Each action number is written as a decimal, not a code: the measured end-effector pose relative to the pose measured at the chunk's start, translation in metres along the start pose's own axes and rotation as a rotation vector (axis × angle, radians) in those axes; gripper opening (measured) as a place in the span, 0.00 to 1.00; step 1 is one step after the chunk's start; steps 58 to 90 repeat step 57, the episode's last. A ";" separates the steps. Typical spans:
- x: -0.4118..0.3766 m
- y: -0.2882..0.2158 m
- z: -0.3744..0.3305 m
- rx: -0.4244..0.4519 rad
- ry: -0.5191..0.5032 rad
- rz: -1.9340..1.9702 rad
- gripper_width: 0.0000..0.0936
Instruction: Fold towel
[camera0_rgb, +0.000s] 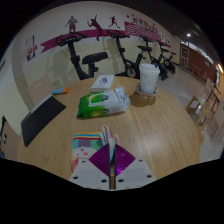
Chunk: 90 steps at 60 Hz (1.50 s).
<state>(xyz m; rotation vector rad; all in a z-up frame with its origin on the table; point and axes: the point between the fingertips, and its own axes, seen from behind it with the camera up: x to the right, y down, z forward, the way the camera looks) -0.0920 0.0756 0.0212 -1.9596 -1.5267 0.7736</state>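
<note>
A small towel (88, 150) with coloured stripes and a cartoon print lies folded flat on the wooden table (150, 135), just ahead and to the left of my fingers. My gripper (112, 152) hovers over the towel's right edge. Its purple pads (101, 160) are pressed together, with only a thin line between them. I see no cloth caught between them. The part of the towel nearest to me is hidden under the gripper body.
Beyond the towel lie a green and white packet (105, 103) and a white pack (103, 83). A black flat device (42, 118) is at the left. A white stack (149, 76) stands on a small cardboard box (146, 97). Exercise bikes (95, 62) stand behind the table.
</note>
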 end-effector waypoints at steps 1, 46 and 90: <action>0.000 0.000 -0.002 -0.001 0.001 0.001 0.09; -0.040 0.036 -0.293 0.085 0.128 -0.029 0.92; -0.048 0.043 -0.299 0.093 0.138 -0.035 0.92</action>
